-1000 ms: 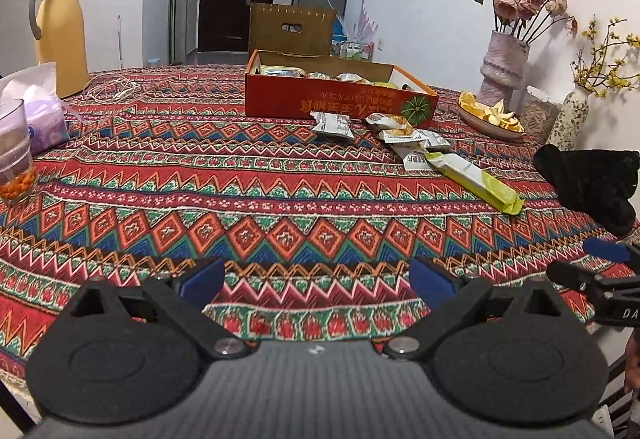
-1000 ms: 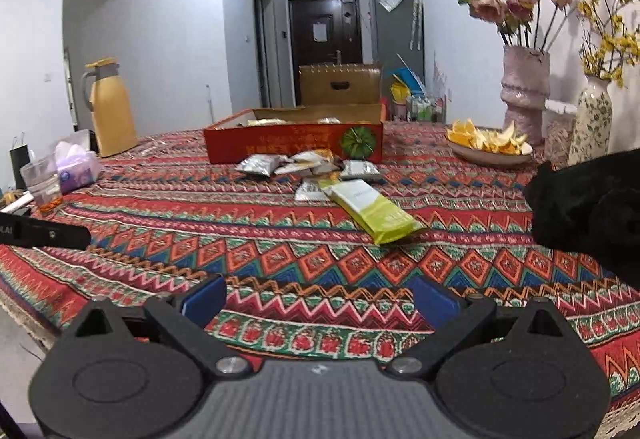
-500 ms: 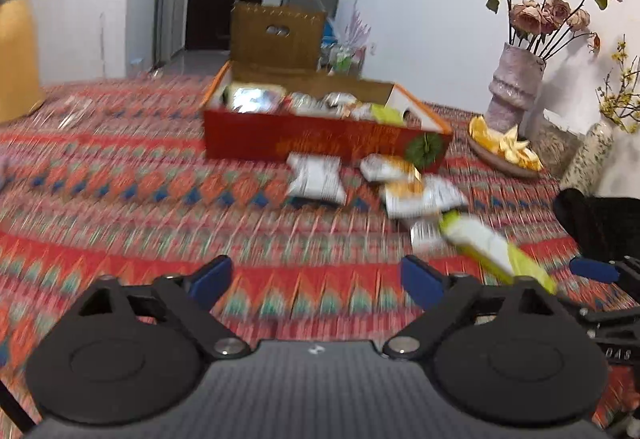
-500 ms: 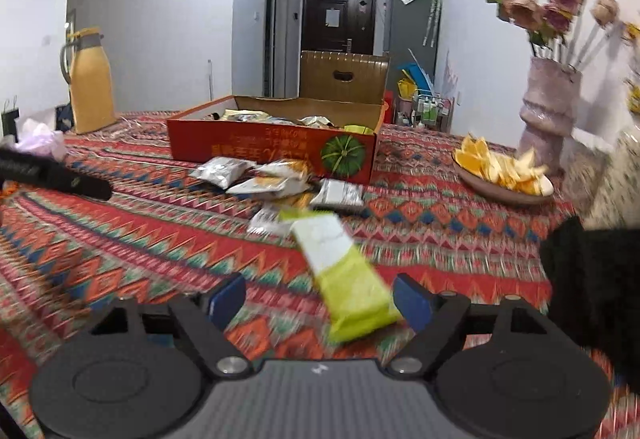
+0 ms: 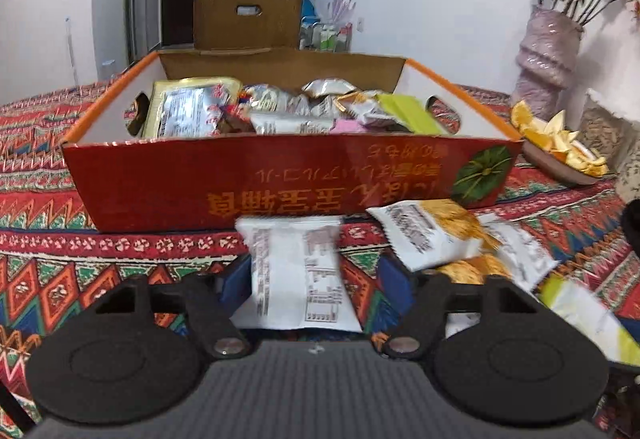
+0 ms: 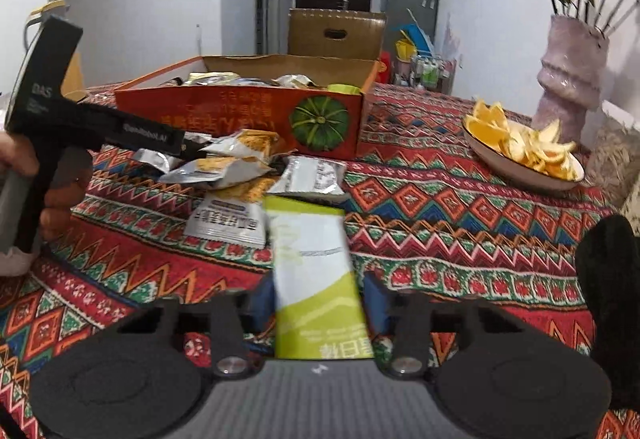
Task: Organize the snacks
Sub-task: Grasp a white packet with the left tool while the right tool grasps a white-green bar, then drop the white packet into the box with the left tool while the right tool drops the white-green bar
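A red cardboard box [image 5: 280, 183] holds several snack packets and stands on the patterned tablecloth; it also shows in the right wrist view [image 6: 240, 115]. Loose packets lie in front of it. My left gripper [image 5: 316, 285] is open around a white snack packet [image 5: 296, 275] lying on the cloth, with space on the right side. My right gripper [image 6: 316, 299] has its jaws at both sides of a long green and white packet [image 6: 316, 271]; whether they press it is unclear. The left gripper [image 6: 192, 149] also shows in the right wrist view above the pile.
An orange and white packet [image 5: 436, 235] and more packets [image 6: 228, 171] lie beside the box. A plate of orange peels [image 6: 520, 147] and a pink vase with dried roses [image 6: 568, 83] stand at the right. A black object [image 6: 612, 279] lies at the right edge.
Both grippers have moved forward across the table to the loose packets. The left now straddles the white packet; the right's jaws have narrowed around the green packet.
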`<state>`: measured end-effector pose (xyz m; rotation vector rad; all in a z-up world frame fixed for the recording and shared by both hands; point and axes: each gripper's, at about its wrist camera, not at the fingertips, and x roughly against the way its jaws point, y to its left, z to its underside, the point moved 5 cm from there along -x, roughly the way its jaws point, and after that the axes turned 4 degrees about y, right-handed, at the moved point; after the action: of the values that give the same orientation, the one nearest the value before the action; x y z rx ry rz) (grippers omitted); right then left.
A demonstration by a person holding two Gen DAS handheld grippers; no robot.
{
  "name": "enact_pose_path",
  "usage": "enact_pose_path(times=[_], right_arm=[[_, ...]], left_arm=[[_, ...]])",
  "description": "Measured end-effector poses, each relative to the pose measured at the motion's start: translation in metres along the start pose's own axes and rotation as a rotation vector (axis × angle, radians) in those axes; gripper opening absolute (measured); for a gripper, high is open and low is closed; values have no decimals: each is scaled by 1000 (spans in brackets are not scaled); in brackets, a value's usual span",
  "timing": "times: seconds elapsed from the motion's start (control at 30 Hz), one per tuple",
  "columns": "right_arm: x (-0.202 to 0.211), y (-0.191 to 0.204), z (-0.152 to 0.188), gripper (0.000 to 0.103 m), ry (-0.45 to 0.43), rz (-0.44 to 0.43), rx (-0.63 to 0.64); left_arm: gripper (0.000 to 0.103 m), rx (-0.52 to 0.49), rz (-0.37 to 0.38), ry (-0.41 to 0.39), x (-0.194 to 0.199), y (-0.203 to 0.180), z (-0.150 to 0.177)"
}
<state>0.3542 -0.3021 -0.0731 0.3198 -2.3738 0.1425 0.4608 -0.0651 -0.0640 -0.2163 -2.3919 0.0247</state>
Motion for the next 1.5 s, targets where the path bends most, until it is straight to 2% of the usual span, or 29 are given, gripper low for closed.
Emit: enact_pose_path(times=[0.03, 0.07, 0.17, 0.33, 0.47, 0.7, 0.83, 1.07, 1.27, 1.37, 1.5], right_arm=[[0, -1, 1, 40, 2, 2, -6], [0, -2, 1, 39, 5, -5, -15], [2, -3, 1, 38, 16, -9, -31], [18, 3, 13, 36, 14, -14, -58], [44, 11, 34, 36, 4, -33, -106], [94, 44, 67, 36, 2, -51, -75], [119, 64, 78, 36, -25, -64, -66], [149, 85, 81, 35, -86, -65, -67], [150, 89, 82, 36, -80, -56, -75], [148, 84, 70, 36, -89, -62, -78], [143, 71, 32, 36, -137, -71, -60]], left_arm=[[42, -6, -18, -6, 0, 0, 0], [42, -12, -18, -5, 1, 0, 0], [41, 4, 17, 35, 14, 1, 4], [41, -22, -17, 14, 72, 4, 27], [41, 22, -33, -20, 130, 11, 67], [41, 159, -40, 13, 202, 30, 135], [41, 143, -49, -11, 230, 30, 152], [41, 110, -38, -55, 254, 28, 160], [42, 106, -11, -59, 254, 30, 160], [41, 116, 13, -75, 252, 37, 144], [41, 102, 55, -132, 246, 44, 97]])
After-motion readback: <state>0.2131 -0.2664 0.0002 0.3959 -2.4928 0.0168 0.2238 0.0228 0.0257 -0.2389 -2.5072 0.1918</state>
